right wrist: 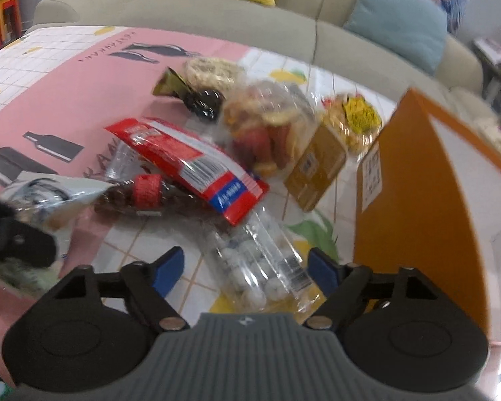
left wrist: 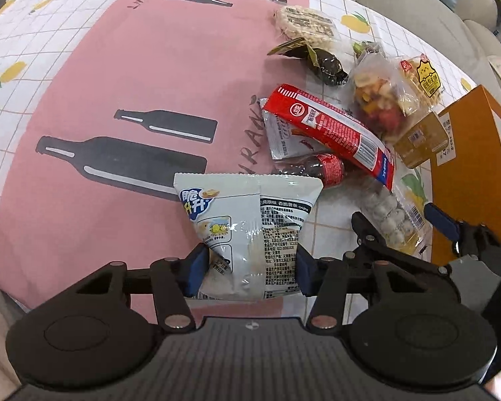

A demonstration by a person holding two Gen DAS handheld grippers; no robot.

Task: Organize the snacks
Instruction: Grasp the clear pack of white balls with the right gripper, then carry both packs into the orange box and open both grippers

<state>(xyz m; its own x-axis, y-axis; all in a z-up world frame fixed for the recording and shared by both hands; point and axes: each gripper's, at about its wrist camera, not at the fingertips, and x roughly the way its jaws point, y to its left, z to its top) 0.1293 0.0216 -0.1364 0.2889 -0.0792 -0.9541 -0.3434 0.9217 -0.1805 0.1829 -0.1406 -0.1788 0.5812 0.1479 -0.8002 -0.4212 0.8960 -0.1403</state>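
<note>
My left gripper [left wrist: 252, 267] is shut on a white crisp bag [left wrist: 250, 214], its blue pads pinching the bag's lower end just above the pink tablecloth. My right gripper [right wrist: 245, 269] stands open over a clear packet of white balls [right wrist: 260, 267]; the packet lies between the blue pads, which do not press on it. In the left wrist view the right gripper [left wrist: 402, 224] straddles that same packet [left wrist: 390, 217]. A red packet [right wrist: 190, 163] and a cola-bottle-shaped pack [right wrist: 147, 193] lie just beyond. An open orange box [right wrist: 417, 217] stands at the right.
Further back lie a bag of dried fruit [left wrist: 377, 97], a golden packet [left wrist: 421, 140], a yellow-label pastry [left wrist: 424, 80], a dark green packet [left wrist: 320, 60] and a round rice cracker [left wrist: 304, 21]. The pink tablecloth [left wrist: 117, 67] stretches left. A beige sofa [right wrist: 217, 10] runs behind the table.
</note>
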